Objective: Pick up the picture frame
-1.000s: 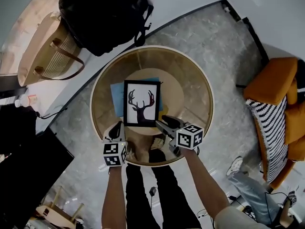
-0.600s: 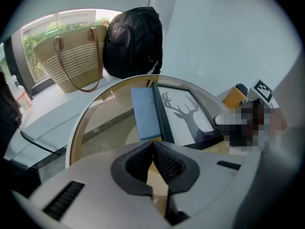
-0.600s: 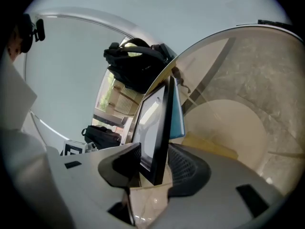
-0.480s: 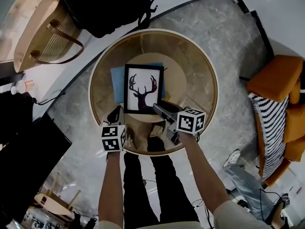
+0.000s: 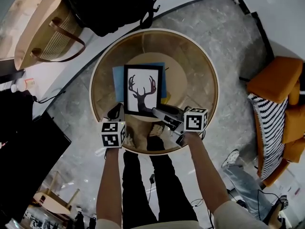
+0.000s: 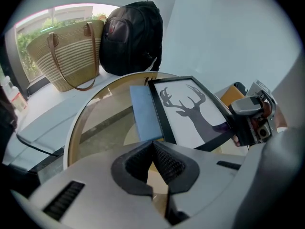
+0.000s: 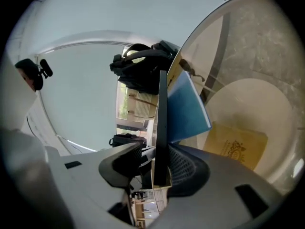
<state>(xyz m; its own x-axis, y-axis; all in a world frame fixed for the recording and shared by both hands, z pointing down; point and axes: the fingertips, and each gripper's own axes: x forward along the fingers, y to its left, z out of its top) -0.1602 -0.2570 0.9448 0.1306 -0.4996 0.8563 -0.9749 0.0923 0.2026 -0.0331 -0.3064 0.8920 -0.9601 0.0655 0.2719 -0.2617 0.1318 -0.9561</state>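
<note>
As we read the head view, frame: the picture frame (image 5: 142, 89) with its deer print lies on a blue sheet (image 5: 117, 77) near the middle of the round glass table (image 5: 209, 87).
Head view, right gripper: the right gripper (image 5: 158, 112) meets the frame's near right corner.
Head view, left gripper: the left gripper (image 5: 116, 111) sits just beside the near left corner.
Left gripper view, jaws: we see the pads closed tip to tip with nothing between them; the frame lies beyond, to the right.
Right gripper view, jaws: clamped on the frame's black edge, seen edge-on; a yellow booklet (image 7: 236, 144) lies to the right.
Step in hand: we judge the grasp made and the lift not yet begun.
Next move: raise the corner steadily and keep the clamp firm, since a one-corner hold may let the frame swing.
</note>
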